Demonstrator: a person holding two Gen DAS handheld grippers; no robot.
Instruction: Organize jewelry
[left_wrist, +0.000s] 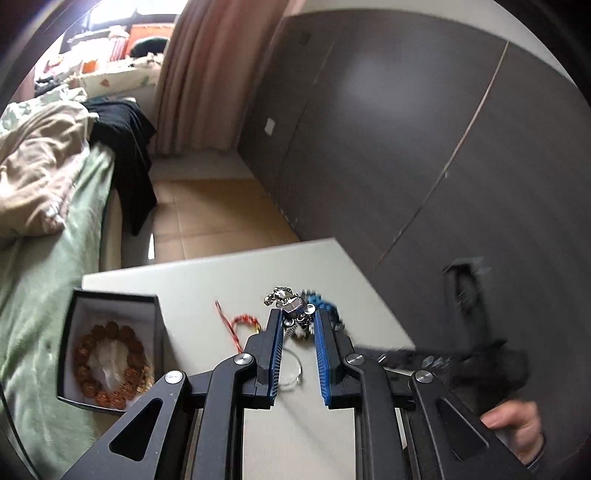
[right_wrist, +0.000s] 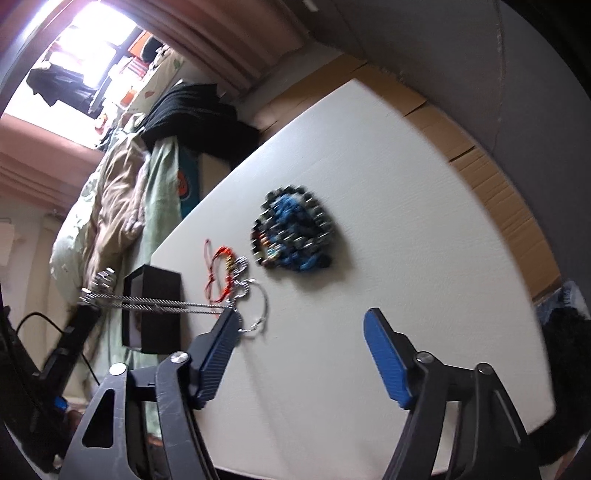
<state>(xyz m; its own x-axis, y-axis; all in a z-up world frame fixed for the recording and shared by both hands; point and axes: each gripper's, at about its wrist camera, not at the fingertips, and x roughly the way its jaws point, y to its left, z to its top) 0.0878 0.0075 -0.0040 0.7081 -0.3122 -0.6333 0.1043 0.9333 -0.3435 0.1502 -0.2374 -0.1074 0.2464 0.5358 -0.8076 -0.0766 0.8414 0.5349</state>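
Left gripper (left_wrist: 295, 317) up over the table (left_wrist: 229, 273), fingers pinching a silver chain (left_wrist: 290, 301) at their tips; its rope end runs to 9 o'clock in the right view. Right gripper (right_wrist: 301, 317) hangs above the table with fingers spread wide, gripping nothing. Blue beads (right_wrist: 293, 232) sit piled at 12 o'clock from it, red cord (right_wrist: 221, 266) beside them. The box (left_wrist: 110, 347) at 9 o'clock holds amber beads (left_wrist: 110, 365).
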